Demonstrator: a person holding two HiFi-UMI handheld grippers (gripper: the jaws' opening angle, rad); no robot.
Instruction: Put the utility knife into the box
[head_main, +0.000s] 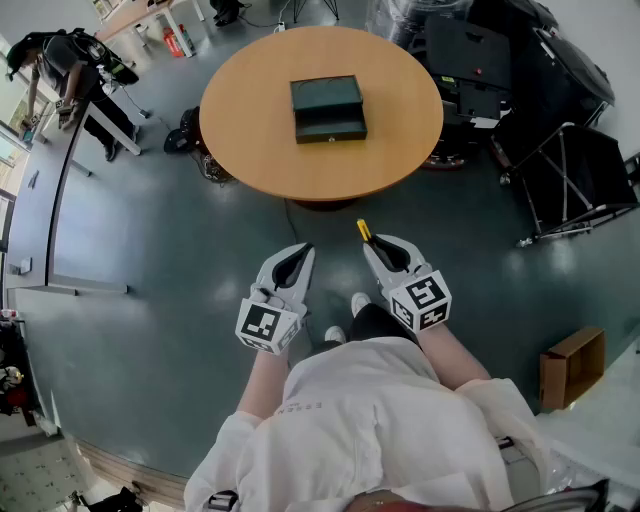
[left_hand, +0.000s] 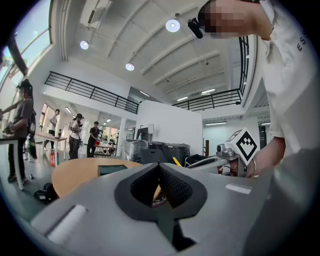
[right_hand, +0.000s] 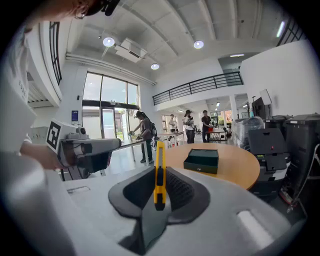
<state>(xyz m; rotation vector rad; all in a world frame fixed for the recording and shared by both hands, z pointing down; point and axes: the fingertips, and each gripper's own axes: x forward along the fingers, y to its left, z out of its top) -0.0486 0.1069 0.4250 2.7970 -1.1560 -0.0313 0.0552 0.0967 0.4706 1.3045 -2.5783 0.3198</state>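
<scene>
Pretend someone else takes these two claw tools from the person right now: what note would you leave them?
Left gripper: jaws shut, nothing in them.
Right gripper: shut on the yellow utility knife, which sticks out past the jaws.
Box: dark green, near the middle of the round table, some way ahead across the floor.
Done: the knife is in hand.
Left: step up to the table, lay the knife in the box, let go.
</scene>
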